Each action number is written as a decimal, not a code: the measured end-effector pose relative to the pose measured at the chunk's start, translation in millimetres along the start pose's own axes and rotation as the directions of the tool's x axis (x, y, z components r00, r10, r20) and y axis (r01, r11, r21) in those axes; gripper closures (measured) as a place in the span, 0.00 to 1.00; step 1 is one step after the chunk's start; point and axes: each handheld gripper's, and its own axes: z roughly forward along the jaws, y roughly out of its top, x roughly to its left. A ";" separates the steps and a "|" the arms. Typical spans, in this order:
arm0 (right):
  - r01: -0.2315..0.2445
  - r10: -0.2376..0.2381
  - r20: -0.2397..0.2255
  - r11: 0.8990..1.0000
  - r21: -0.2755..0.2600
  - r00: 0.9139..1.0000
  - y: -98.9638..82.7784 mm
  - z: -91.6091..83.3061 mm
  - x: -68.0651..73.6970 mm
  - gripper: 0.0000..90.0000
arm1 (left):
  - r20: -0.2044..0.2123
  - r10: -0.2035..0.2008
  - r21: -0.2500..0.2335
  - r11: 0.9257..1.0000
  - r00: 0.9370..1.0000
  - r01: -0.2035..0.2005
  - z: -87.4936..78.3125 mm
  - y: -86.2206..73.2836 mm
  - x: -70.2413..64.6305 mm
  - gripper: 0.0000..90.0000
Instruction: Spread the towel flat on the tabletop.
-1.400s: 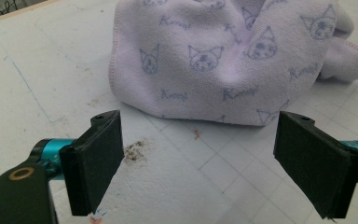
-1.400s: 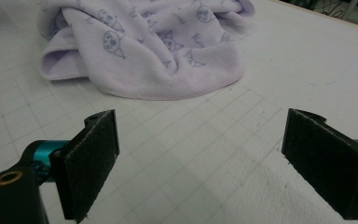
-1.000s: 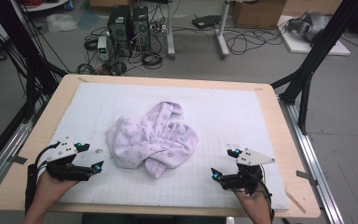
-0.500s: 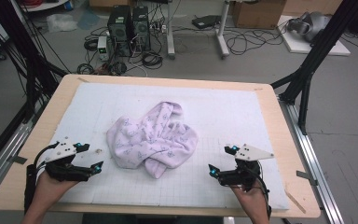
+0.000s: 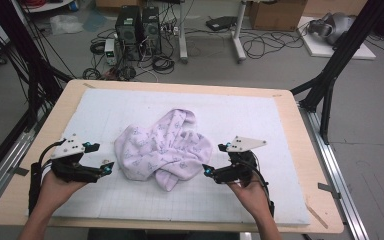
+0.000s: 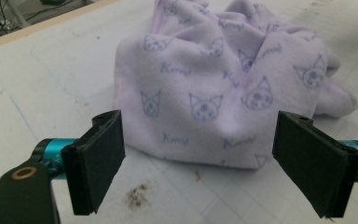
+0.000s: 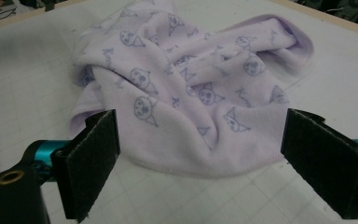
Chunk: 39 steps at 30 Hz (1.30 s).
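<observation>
At the near left edge of the tabletop (image 5: 40,200), we are holding the left hand-held gripper (image 5: 99,157) low over the white mat (image 5: 290,150), its jaws spread wide and gripping nothing. Through the left gripper view we are looking straight between the two black pads at the crumpled lilac towel (image 6: 223,93), which is lying just ahead of the jaws without touching them. Over on the right, we are holding the right hand-held gripper (image 5: 216,159) the same way, jaws gaping and empty, pointing at the towel's near right edge. From the right gripper view we are seeing the hem of the towel (image 7: 191,107) sitting just beyond the pads, apart from them. The towel (image 5: 162,147), printed with little cat faces, is bunching in a loose heap in the middle of the mat, between our two grippers. A small brown smudge (image 6: 137,195) is showing on the mat near the left jaws. Beyond the far edge, computer towers (image 5: 139,27) and tangled cables (image 5: 260,47) are sitting on the floor.
</observation>
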 end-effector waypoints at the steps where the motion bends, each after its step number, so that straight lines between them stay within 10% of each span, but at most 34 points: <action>1: 0.006 -0.006 -0.003 1.000 0.004 1.000 1.5 4.0 0.9 0.14 | 0.005 0.006 0.005 1.000 1.000 -0.006 3.2 3.5 -0.1 0.19; 11: 0.004 0.002 -0.087 0.997 0.073 0.996 6.3 44.3 5.3 0.21 | 0.074 0.016 0.072 0.997 0.997 -0.021 52.7 20.1 1.7 0.25; 22: 0.041 -0.009 -0.163 0.980 0.195 0.987 1.6 90.6 13.7 0.44 | 0.111 0.038 0.214 0.975 0.993 -0.061 93.6 12.4 1.5 0.58; 30: 0.068 -0.024 -0.175 0.965 0.254 0.984 -0.1 101.0 18.2 0.85 | 0.112 0.029 0.240 0.969 0.993 -0.055 97.4 5.5 0.0 0.93; 39: 0.075 -0.037 -0.181 0.975 0.209 0.983 7.5 78.6 14.4 0.89 | 0.105 -0.017 0.187 0.982 0.994 -0.003 66.1 9.4 -5.4 0.94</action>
